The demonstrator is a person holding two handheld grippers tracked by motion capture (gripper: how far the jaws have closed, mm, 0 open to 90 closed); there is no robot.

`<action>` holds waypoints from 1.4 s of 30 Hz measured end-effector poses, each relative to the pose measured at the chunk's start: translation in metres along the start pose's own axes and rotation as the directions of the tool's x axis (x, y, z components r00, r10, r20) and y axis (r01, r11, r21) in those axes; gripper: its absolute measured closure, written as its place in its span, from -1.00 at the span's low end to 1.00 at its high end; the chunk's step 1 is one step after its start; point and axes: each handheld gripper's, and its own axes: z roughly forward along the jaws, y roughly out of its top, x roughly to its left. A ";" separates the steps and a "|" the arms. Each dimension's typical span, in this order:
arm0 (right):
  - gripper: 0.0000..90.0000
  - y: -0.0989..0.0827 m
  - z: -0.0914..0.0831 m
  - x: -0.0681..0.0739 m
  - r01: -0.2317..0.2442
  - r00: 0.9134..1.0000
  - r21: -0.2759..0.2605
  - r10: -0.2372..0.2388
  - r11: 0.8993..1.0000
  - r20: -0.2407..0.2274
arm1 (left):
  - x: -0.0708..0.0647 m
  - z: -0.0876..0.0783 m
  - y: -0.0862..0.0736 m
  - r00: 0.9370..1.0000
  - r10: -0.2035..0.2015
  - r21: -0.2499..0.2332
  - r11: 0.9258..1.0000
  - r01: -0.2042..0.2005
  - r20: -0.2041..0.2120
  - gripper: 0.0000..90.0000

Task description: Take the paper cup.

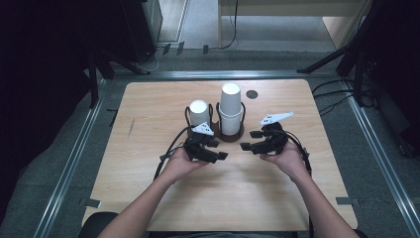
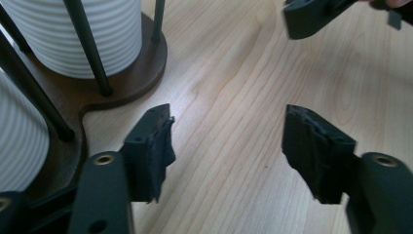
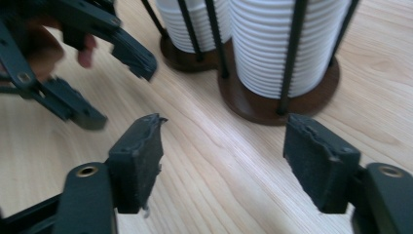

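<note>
Two stacks of white ribbed paper cups stand upright in a dark wire cup holder [image 1: 231, 137] near the middle of the wooden table [image 1: 148, 114], their long axes straight up and their closed bottoms on top. The taller stack [image 1: 231, 106] sits on the right of the holder, the shorter stack [image 1: 199, 114] on the left — side by side on a brown figure-eight base.

The person's forearms come in from the near edge and angle toward each other. The left gripper [image 1: 221, 149] hangs just in front of the shorter stack, pointing right and slightly toward the person. The right gripper [image 1: 250, 140] sits beside the holder's right side, pointing left. Both claws are spread with nothing between them — bare wood shows in each gap. The tips face each other, close but apart.
</note>
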 end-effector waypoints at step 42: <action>-0.28 0.003 -0.015 0.003 -0.020 0.998 0.014 0.019 1.000 0.062 | 0.004 -0.002 0.012 0.999 -0.014 -0.014 1.000 0.013 -0.035 0.91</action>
